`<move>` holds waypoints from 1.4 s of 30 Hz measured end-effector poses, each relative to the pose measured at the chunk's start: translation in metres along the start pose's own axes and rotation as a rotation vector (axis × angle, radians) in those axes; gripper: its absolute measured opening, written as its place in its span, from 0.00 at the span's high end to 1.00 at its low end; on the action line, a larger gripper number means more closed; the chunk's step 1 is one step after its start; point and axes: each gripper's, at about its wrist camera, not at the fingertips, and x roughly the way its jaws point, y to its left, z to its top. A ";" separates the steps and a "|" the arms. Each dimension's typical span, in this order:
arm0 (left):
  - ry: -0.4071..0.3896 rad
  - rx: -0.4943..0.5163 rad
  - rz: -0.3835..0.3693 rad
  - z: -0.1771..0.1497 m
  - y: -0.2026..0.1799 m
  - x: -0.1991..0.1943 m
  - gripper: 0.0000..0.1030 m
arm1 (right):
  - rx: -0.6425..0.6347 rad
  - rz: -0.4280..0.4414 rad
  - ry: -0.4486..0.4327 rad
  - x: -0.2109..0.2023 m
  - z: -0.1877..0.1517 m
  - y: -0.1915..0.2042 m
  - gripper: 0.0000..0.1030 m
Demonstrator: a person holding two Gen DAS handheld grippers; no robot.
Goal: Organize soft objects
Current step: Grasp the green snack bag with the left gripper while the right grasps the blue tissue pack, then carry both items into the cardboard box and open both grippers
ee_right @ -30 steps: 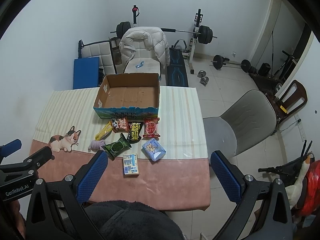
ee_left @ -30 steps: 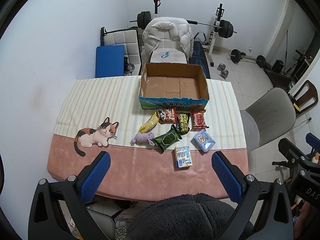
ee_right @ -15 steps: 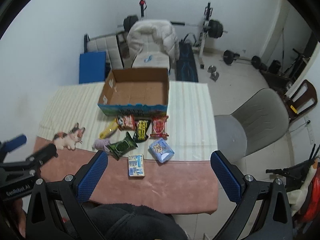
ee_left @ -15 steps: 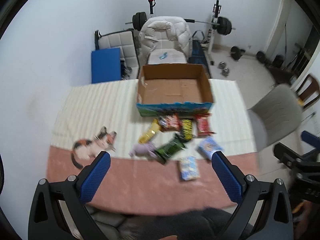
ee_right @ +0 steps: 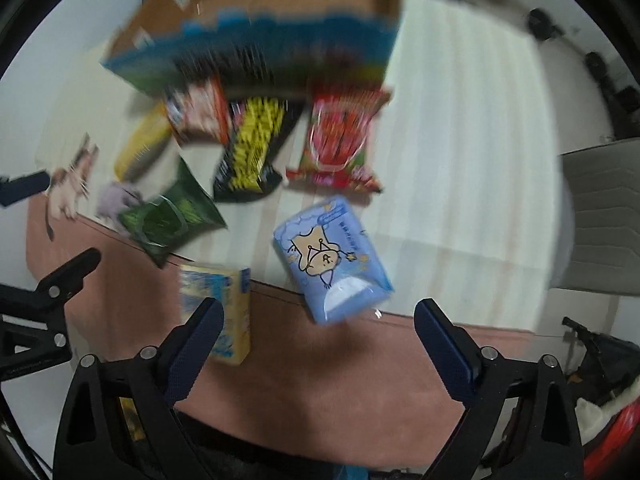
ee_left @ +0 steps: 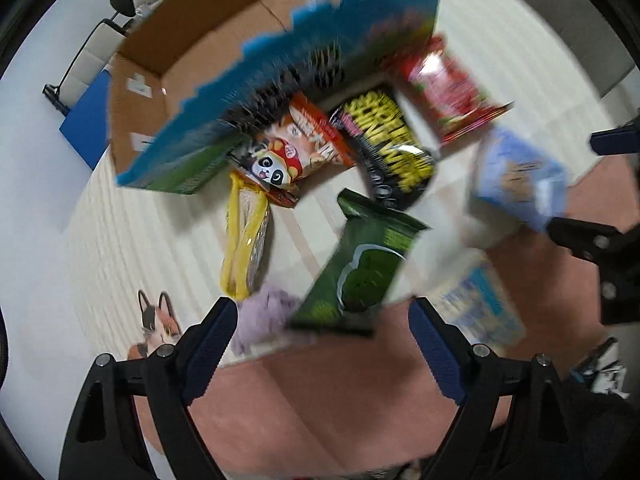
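Left wrist view: we are lowering the left gripper (ee_left: 322,320) over the green snack pouch (ee_left: 362,264), its long axis running away from us toward the cardboard box (ee_left: 132,120); fingers closing, nothing gripped. Our right gripper (ee_right: 320,320), also closing empty, is nearing the blue tissue pack (ee_right: 330,258).

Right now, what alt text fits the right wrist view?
Blurred view down onto a table: the right gripper, jaws closing with nothing between them, hangs over a blue tissue pack. Snack packets lie beyond, before an open cardboard box.
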 end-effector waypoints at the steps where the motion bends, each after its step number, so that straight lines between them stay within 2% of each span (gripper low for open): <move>1: 0.016 0.018 -0.007 0.005 -0.002 0.011 0.15 | -0.012 -0.005 0.008 0.012 0.003 0.000 0.05; 5: 0.083 0.099 0.010 0.012 -0.017 0.049 0.15 | -0.054 -0.036 0.060 0.047 0.011 -0.002 0.05; 7: 0.101 0.111 0.013 0.012 -0.022 0.060 0.21 | -0.060 -0.034 0.078 0.058 0.014 -0.002 0.05; 9: 0.123 0.079 -0.039 0.012 -0.022 0.068 0.39 | -0.076 -0.049 0.082 0.068 0.015 0.000 0.05; 11: 0.149 -0.004 -0.073 0.011 -0.014 0.076 0.48 | -0.087 -0.047 0.088 0.079 0.015 0.002 0.05; 12: 0.160 -0.067 -0.101 0.009 -0.007 0.080 0.50 | -0.083 -0.042 0.097 0.085 0.015 0.003 0.06; 15: 0.189 -0.265 -0.196 0.001 0.019 0.088 0.51 | -0.040 -0.017 0.119 0.102 0.014 0.002 0.20; 16: 0.196 -0.326 -0.233 -0.002 0.027 0.091 0.51 | -0.019 -0.006 0.125 0.107 0.014 0.000 0.28; 18: 0.206 -0.444 -0.309 -0.013 0.042 0.098 0.50 | 0.056 0.043 0.147 0.114 0.011 -0.010 0.30; 20: 0.204 -0.479 -0.334 -0.020 0.047 0.101 0.49 | 0.120 0.100 0.167 0.116 0.009 -0.020 0.30; 22: 0.202 -0.468 -0.334 -0.026 0.046 0.106 0.48 | 0.146 0.116 0.164 0.122 0.008 -0.024 0.29; 27: 0.208 -0.426 -0.292 -0.042 0.033 0.115 0.49 | 0.137 0.068 0.195 0.132 0.001 -0.022 0.29; 29: 0.204 -0.440 -0.290 -0.037 0.023 0.115 0.52 | 0.141 0.052 0.198 0.138 -0.002 -0.020 0.30; 30: 0.199 -0.464 -0.301 -0.042 0.023 0.115 0.60 | 0.147 0.041 0.202 0.143 -0.005 -0.020 0.31; 32: 0.195 -0.494 -0.314 -0.052 0.027 0.109 0.65 | 0.157 0.031 0.192 0.148 -0.007 -0.012 0.42; 35: 0.188 -0.539 -0.322 -0.064 0.033 0.099 0.68 | 0.181 0.058 0.174 0.130 -0.013 -0.011 0.52; 38: 0.174 -0.576 -0.329 -0.073 0.041 0.088 0.70 | 0.208 0.104 0.158 0.120 -0.019 -0.015 0.54; 42: 0.120 -0.639 -0.370 -0.092 0.050 0.048 0.71 | 0.227 0.185 0.126 0.101 -0.029 -0.023 0.55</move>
